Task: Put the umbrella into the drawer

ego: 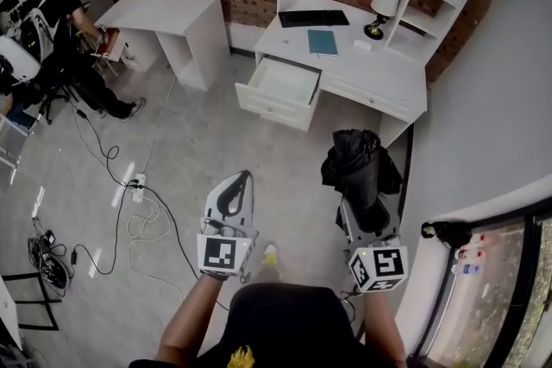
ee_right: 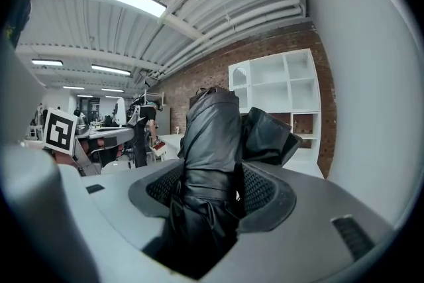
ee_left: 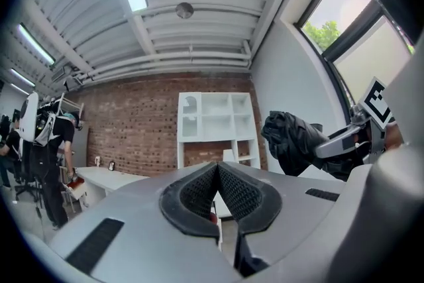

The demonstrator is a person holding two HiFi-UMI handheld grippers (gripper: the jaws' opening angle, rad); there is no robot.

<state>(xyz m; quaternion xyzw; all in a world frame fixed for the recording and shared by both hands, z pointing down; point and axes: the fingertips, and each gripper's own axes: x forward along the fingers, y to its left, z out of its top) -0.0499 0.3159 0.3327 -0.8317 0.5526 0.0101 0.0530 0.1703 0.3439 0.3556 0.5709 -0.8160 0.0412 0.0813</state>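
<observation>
Right gripper low in the head view, close to the person's body, jaws clamped on the folded black umbrella. Right gripper view confirms it: the dark fabric bundle stands upright between the ribbed pads and fills the gap, with loose folds flaring out above. Left gripper alongside and apart from it, jaws closed tip to tip with nothing between them, so it carries nothing. Umbrella is in the air over open floor, well apart from the white counter ahead. Drawer on the counter's left side is pulled out, its white interior bare as far as can be seen. On the counter top: a keyboard, a blue notebook, a small lamp. Another person works at a second desk far left, clear of the path. Progress, as judged: pick-up is done and the drawer needs no opening. Left to do: the carry across to the counter, lowering the umbrella into the drawer, and letting go. Whether the folded umbrella fits lengthwise cannot be told from here. Closing the drawer is not asked for.
</observation>
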